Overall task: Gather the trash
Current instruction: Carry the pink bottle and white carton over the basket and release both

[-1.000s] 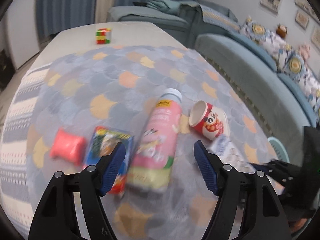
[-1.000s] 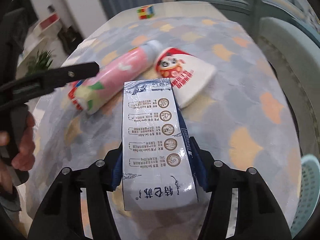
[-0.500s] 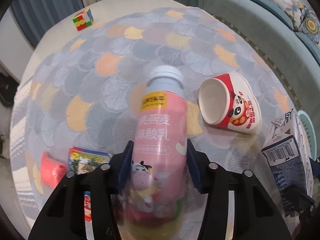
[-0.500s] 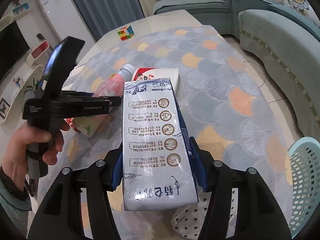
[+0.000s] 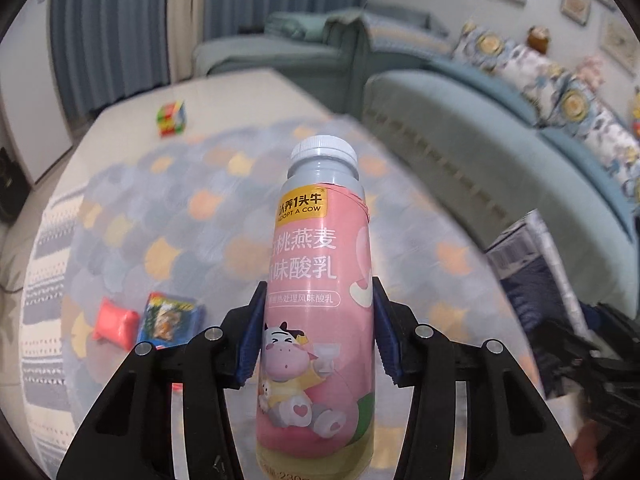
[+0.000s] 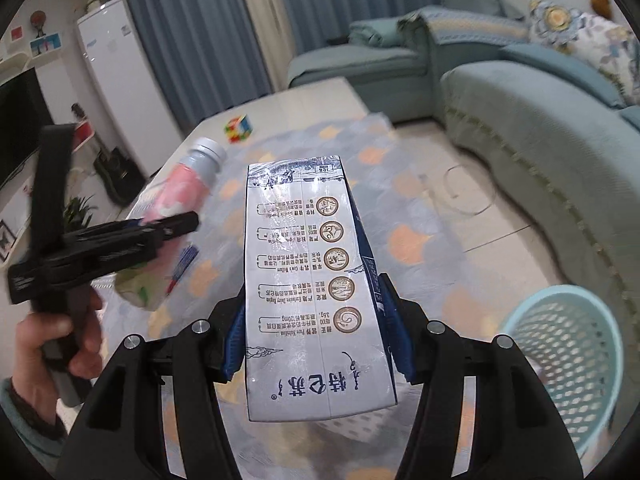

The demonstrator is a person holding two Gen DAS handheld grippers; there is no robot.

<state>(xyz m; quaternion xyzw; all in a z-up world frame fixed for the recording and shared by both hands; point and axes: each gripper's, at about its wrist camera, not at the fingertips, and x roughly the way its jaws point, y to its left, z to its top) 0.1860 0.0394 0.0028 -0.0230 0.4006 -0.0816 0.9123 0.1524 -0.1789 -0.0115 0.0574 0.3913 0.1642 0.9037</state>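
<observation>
Clamped: left gripper (image 5: 316, 334) on pink bottle (image 5: 320, 300), right gripper (image 6: 314, 330) on milk carton (image 6: 312, 280), both pointing forward. Nearer the blue basket (image 6: 568, 360): the carton, basket low right.

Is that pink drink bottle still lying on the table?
No, the pink bottle is lifted off the patterned tablecloth, clamped between the blue pads of the left gripper.

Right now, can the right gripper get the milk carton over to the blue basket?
Probably yes. The right gripper is shut on the milk carton, lifted off the table, and the blue basket sits open-topped just to its lower right on the floor, with nothing visible between them.
</observation>
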